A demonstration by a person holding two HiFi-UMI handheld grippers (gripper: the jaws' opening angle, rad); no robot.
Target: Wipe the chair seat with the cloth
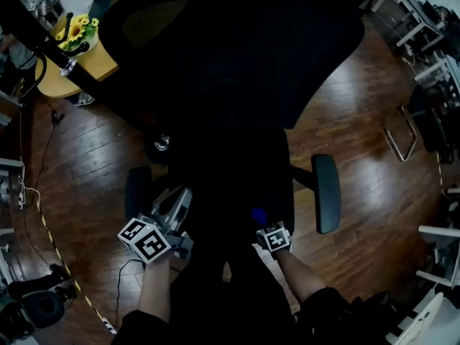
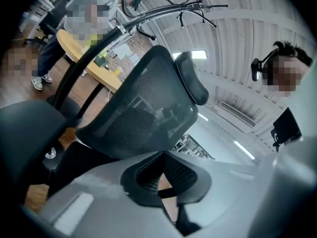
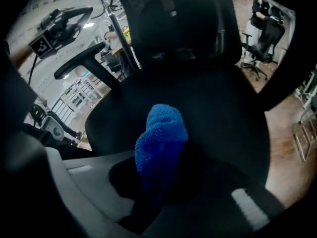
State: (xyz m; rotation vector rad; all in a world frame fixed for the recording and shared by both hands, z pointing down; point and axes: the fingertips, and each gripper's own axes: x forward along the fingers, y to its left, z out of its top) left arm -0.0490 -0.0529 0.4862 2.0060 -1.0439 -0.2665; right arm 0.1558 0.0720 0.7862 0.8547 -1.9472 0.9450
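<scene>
Fingers (image 3: 86,182) of your right gripper (image 3: 161,177) are clamped on a bunched blue cloth (image 3: 161,133), which sticks out past the tips over the front part of the black chair seat (image 3: 223,113); whether the cloth touches the seat cannot be told. From your head camera the cloth shows as a small blue spot near the seat's front edge, just ahead of the right gripper's marker cube (image 1: 274,238).

Your left gripper (image 1: 183,196) sits at the seat's front left corner, beside the left armrest (image 1: 136,191). Its grey fingers (image 2: 89,192) meet at the tips with nothing held between them, and they are aimed up at the mesh backrest (image 2: 143,113) and the headrest (image 2: 193,81) above it.

On the far side of the seat, the right armrest (image 1: 325,192) stands out against the dark wooden floor (image 1: 359,157).

Farther back on the left, a round wooden table (image 1: 90,60) carries a bunch of yellow sunflowers (image 1: 77,29). Another office chair (image 3: 265,31) stands well apart in the background to the right.
</scene>
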